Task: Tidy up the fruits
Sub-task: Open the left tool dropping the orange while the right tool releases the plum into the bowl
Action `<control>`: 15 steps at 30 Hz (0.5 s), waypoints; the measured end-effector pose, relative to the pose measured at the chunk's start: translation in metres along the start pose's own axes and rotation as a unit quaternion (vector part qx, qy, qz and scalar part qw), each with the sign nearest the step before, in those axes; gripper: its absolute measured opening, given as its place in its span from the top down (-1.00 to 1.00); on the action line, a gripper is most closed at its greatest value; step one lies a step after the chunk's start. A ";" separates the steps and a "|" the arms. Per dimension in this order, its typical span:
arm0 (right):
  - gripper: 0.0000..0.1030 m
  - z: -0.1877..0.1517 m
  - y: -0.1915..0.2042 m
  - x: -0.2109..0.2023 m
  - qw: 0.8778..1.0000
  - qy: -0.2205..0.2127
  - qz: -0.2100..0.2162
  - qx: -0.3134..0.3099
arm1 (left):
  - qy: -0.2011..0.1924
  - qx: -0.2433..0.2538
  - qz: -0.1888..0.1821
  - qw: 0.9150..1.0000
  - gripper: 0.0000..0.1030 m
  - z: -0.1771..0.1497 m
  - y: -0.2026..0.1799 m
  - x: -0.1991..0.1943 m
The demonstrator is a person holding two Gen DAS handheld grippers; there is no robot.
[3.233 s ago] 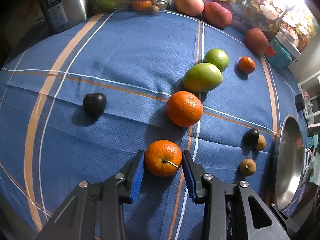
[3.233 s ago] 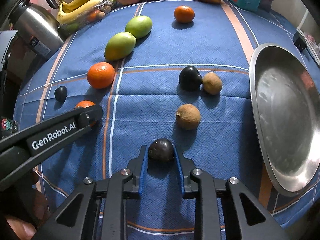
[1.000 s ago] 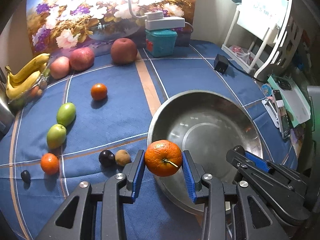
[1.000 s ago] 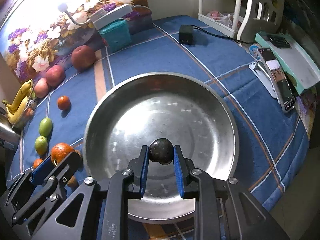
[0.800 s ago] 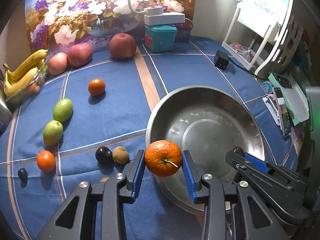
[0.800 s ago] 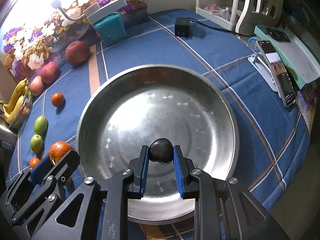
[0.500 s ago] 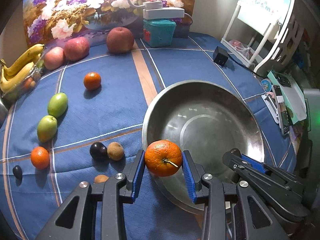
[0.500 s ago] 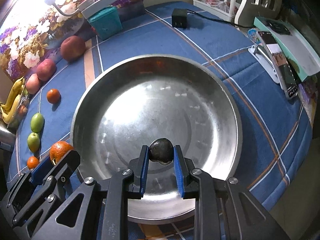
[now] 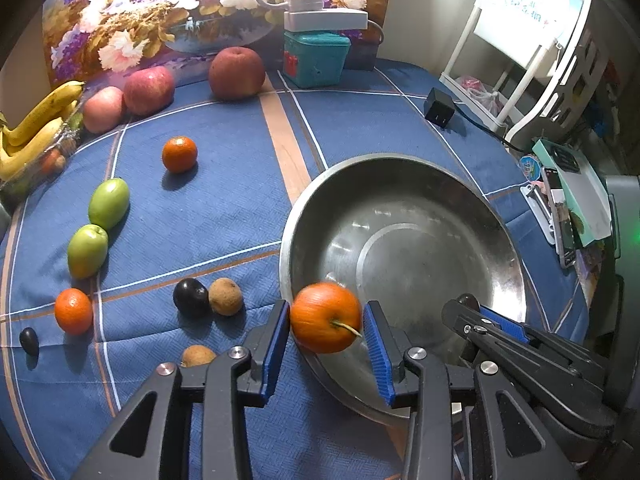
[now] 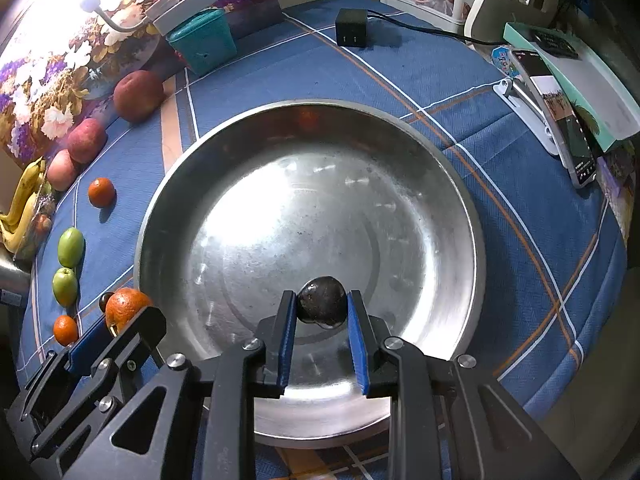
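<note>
The steel bowl is seen empty. Above it, an orange sits between the parted left gripper jaws, seemingly released; a dark fruit is gripped by the right gripper. Many fruits remain outside it.

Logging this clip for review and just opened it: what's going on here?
A person with two handheld grippers is gathering fruit into a steel bowl. The left gripper has an orange between its jaws at the bowl's near rim; the jaws look parted, so it may be dropping. The right gripper has a dark plum between its jaws above the bowl's floor. Nothing lies in the bowl yet; other fruit sits on the blue tablecloth.
</note>
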State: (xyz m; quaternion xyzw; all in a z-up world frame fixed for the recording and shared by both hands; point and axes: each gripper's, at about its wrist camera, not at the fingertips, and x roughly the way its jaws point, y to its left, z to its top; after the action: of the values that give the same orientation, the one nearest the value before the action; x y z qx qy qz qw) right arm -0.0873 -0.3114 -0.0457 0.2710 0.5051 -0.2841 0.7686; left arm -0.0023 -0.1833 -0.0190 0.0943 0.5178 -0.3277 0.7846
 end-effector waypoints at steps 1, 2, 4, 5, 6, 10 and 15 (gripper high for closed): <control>0.49 0.000 0.000 0.000 1.000 0.000 0.000 0.000 | -0.001 -0.001 -0.001 1.000 0.13 0.000 0.001 -0.001; 0.49 0.000 0.000 0.000 1.000 0.000 0.000 0.001 | -0.002 -0.003 -0.002 1.000 0.10 0.000 0.001 -0.001; 0.48 0.001 -0.001 0.000 1.000 -0.001 0.001 0.003 | -0.002 -0.007 -0.006 1.000 0.08 0.001 0.003 -0.002; 0.48 0.001 -0.001 0.000 1.000 -0.002 0.001 0.004 | -0.002 -0.008 -0.006 1.000 0.08 0.001 0.003 -0.002; 0.47 0.002 -0.001 -0.001 1.000 -0.002 0.001 0.004 | -0.002 -0.009 -0.005 1.000 0.08 0.001 0.004 -0.003; 0.29 0.003 -0.001 -0.002 1.000 -0.008 -0.001 0.003 | -0.002 -0.018 -0.005 1.000 0.02 0.001 0.007 -0.004; 0.22 0.003 0.001 -0.004 1.000 -0.013 0.001 0.000 | -0.004 -0.032 -0.001 0.999 -0.13 0.001 0.015 -0.007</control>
State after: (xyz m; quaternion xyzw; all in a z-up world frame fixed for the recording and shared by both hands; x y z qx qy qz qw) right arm -0.0858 -0.3126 -0.0410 0.2675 0.4944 -0.2868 0.7757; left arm 0.0062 -0.1692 -0.0153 0.0675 0.5249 -0.3122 0.7890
